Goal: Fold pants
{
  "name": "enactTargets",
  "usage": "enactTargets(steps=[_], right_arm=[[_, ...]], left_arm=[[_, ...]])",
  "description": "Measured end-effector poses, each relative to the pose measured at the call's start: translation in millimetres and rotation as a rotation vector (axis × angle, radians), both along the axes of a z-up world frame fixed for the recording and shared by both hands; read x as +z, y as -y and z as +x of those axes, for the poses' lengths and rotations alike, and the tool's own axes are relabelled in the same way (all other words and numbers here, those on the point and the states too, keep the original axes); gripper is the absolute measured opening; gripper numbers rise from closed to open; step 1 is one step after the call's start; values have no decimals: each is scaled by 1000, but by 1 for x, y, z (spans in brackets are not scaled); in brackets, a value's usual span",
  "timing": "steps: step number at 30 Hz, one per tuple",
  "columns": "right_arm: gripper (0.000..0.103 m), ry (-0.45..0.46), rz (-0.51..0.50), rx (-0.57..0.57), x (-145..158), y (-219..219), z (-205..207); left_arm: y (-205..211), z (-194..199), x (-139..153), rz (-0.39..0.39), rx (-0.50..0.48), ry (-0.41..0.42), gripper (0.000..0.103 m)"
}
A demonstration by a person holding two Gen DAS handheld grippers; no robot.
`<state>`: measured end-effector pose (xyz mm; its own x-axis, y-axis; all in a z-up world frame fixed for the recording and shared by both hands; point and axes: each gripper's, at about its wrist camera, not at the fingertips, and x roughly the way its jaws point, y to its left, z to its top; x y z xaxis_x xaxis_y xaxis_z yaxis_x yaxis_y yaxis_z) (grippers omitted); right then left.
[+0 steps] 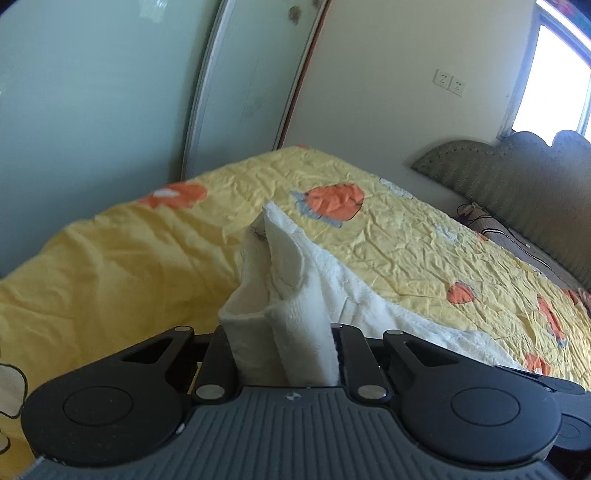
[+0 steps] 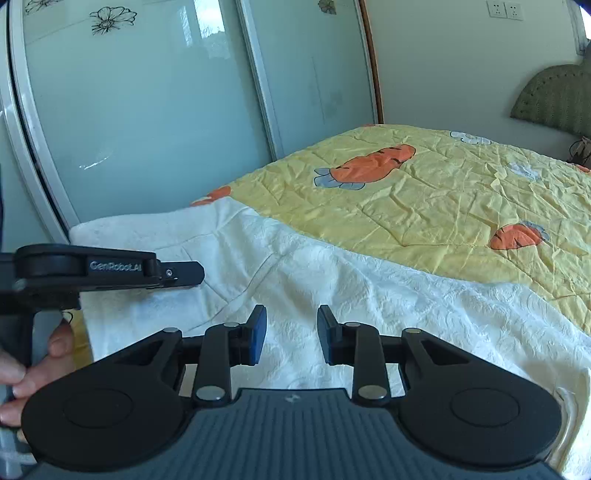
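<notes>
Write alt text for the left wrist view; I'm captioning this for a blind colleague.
The left gripper is clamped on a bunched fold of white textured pants, lifting it off a yellow carrot-print quilt on a bed. Behind are frosted sliding wardrobe doors, a green headboard and a bright window.

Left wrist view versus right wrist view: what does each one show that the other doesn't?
Left only: the left gripper shut on bunched white pants, plus a window. Right only: the open right gripper above flat-lying pants, a hand, flower-printed doors. Both: the yellow carrot quilt, headboard, wall sockets.
</notes>
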<state>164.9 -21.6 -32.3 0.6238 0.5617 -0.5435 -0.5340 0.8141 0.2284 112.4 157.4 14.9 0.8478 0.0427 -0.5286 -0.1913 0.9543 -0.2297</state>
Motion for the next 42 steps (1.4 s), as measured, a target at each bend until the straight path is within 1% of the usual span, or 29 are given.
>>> enactTargets(steps=[2, 5, 6, 7, 8, 10, 15, 20, 24, 34, 38, 42], right_arm=[[29, -10, 73, -4, 3, 6, 0], [29, -21, 174, -21, 8, 23, -2], [29, -20, 212, -29, 10, 30, -4], [29, -22, 251, -34, 12, 38, -7], [29, -27, 285, -40, 13, 46, -9], [29, -27, 315, -68, 15, 61, -13], [29, -43, 420, -118, 18, 101, -25], [29, -12, 462, -181, 27, 132, -42], [29, 7, 485, -238, 30, 160, -56], [29, 31, 546, -397, 23, 236, -95], [29, 25, 556, -472, 13, 266, -108], [29, 20, 526, -493, 3, 282, -118]], left_arm=[[18, -11, 14, 37, -31, 54, 14], [43, -22, 30, 37, -91, 112, 14], [50, -24, 33, 28, -113, 122, 14], [59, -27, 36, 19, -141, 127, 11], [67, -30, 39, 20, -150, 139, 11], [82, -34, 43, 30, -177, 153, 11], [116, -36, 55, 27, -251, 172, 11], [148, -46, 64, 48, -320, 204, 11], [174, -50, 67, 55, -384, 208, 11], [249, -68, 62, 116, -560, 240, 11], [281, -69, 51, 137, -634, 218, 12], [309, -67, 38, 134, -710, 172, 12]])
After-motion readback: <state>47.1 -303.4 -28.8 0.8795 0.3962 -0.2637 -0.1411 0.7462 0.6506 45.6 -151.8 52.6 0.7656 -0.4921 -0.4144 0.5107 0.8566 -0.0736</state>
